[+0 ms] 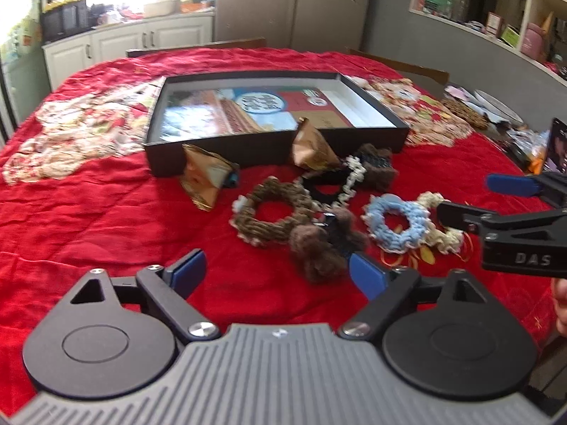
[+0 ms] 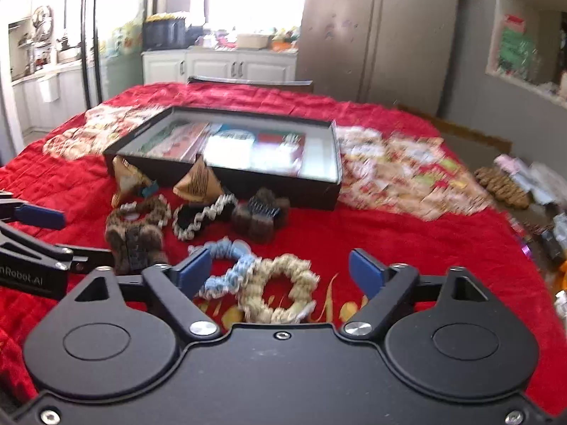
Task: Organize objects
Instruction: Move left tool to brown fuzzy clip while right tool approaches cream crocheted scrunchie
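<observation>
A shallow black box [image 1: 280,147] [image 2: 226,177] lies open on the red tablecloth. In front of it lie two tan pyramid packets [image 1: 203,177] [image 1: 313,148], a brown scrunchie [image 1: 273,214], a black-and-white scrunchie [image 1: 333,186], two brown furry hair clips [image 1: 319,248] [image 1: 375,166], a blue scrunchie [image 1: 393,225] [image 2: 226,269] and a cream scrunchie [image 1: 444,226] [image 2: 280,288]. My left gripper [image 1: 280,272] is open and empty, just short of the near brown clip. My right gripper [image 2: 280,271] is open and empty, with the cream scrunchie between its fingers.
Floral patches [image 1: 81,134] [image 2: 400,173] pattern the cloth left and right of the box. Clutter and a brown knitted piece [image 2: 503,186] lie at the table's right edge. Chair backs [image 1: 195,47], cabinets and a fridge stand beyond.
</observation>
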